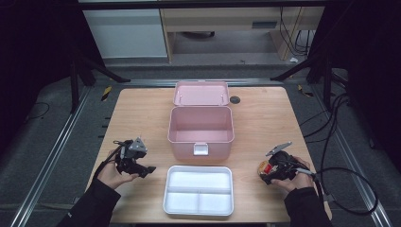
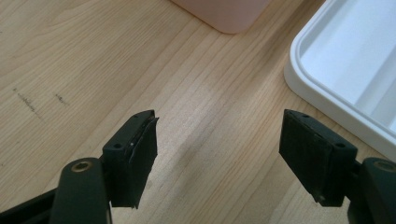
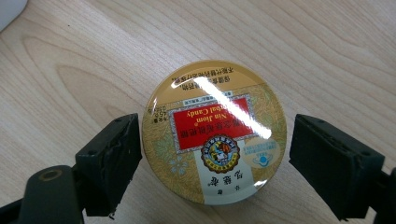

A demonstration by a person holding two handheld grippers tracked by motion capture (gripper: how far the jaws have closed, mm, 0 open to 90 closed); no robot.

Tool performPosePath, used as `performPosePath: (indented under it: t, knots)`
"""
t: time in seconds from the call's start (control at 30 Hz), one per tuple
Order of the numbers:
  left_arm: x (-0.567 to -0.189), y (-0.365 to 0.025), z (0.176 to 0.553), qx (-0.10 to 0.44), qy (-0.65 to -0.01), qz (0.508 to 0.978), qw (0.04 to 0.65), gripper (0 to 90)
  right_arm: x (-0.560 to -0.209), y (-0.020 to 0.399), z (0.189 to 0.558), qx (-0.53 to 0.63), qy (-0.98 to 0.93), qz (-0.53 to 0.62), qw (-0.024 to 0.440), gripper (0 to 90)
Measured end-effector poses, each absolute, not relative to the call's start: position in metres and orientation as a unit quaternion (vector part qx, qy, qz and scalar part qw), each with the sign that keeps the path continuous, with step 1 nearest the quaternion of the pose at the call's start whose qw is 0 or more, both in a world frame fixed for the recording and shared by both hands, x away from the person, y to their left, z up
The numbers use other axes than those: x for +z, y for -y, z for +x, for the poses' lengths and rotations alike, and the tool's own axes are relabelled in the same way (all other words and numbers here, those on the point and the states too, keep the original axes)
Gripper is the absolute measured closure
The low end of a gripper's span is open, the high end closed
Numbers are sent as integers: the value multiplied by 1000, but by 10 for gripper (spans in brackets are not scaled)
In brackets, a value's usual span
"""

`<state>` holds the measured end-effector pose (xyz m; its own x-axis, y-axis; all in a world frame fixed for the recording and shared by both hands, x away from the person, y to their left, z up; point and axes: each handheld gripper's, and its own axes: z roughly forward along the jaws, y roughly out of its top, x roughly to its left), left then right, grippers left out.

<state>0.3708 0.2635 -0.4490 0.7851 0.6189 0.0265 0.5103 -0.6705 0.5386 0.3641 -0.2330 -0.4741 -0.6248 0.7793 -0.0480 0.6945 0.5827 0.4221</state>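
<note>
A round gold candy tin (image 3: 215,135) with a red label lies flat on the wooden table, and my right gripper (image 3: 215,149) is over it. Its jaws stand on either side of the tin, the left pad at its rim and the right pad a little off it. In the high view the tin (image 1: 263,167) sits at the table's right front, just ahead of the right gripper (image 1: 265,174). My left gripper (image 1: 148,170) is held at the left front, open, with only bare wood between its jaws (image 2: 219,140).
An open pink box (image 1: 184,147) stands mid-table, its lid (image 1: 201,93) lying behind it. A white divided tray (image 1: 166,189) sits at the front centre; its rim (image 2: 322,100) and a corner of the pink box (image 2: 229,16) appear in the left gripper view.
</note>
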Motion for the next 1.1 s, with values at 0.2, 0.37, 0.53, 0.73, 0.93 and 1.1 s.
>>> performPosePath:
  t: [0.2,0.37,0.53,0.73,0.93,1.1]
  knots:
    - [-451,-261,373,100,-306,911,256,274,-480,231,368,175,-886,418,100,182]
    - [-453,-261,373,99,-306,912,255,275,-483,230,371,168,-888,418,95,198]
    - [-454,-260,373,99,-305,913,253,277,-484,228,373,168,-888,418,92,201]
    - [-456,-258,374,99,-303,916,246,278,-487,226,375,164,-887,423,89,203]
    - [-457,-257,374,100,-302,916,244,282,-485,226,375,159,-886,424,93,207]
    - [-457,-258,374,99,-304,916,242,284,-472,227,373,179,-883,421,105,208]
